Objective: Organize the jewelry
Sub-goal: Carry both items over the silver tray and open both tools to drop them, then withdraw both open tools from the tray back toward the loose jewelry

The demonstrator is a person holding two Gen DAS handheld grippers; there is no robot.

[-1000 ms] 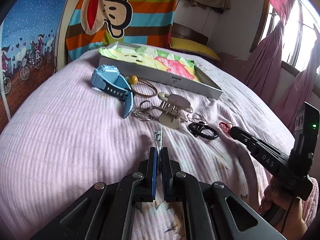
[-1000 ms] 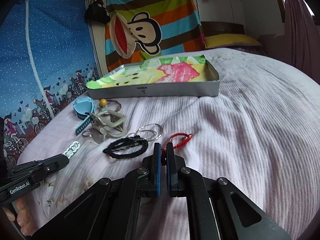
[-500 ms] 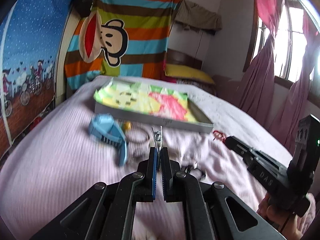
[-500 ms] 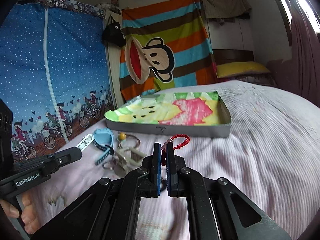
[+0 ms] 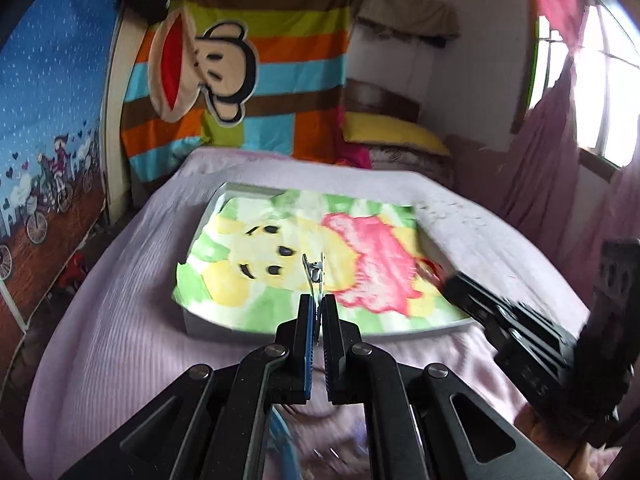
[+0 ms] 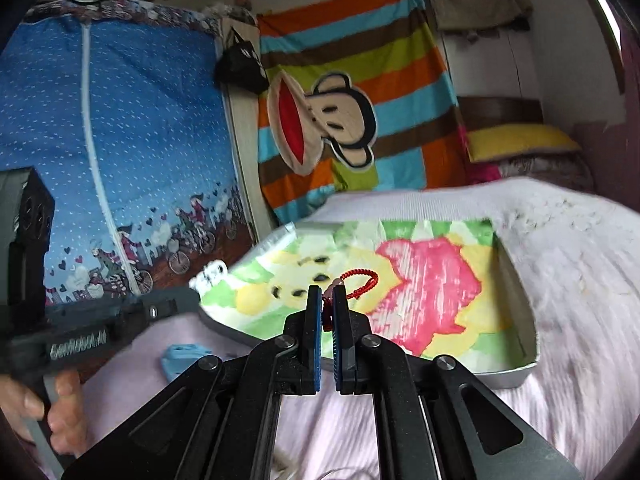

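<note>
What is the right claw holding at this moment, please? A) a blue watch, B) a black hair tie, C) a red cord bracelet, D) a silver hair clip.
C: in the right wrist view the right claw is shut on the red cord bracelet, whose loop sticks out in front of the tray.

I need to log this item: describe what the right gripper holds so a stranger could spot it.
Find the shallow grey tray with the cartoon lining on the pink bed. Above its near edge, the right gripper pinches a red cord bracelet, looped and knotted, unlike the left gripper's silver metal clip.
</note>
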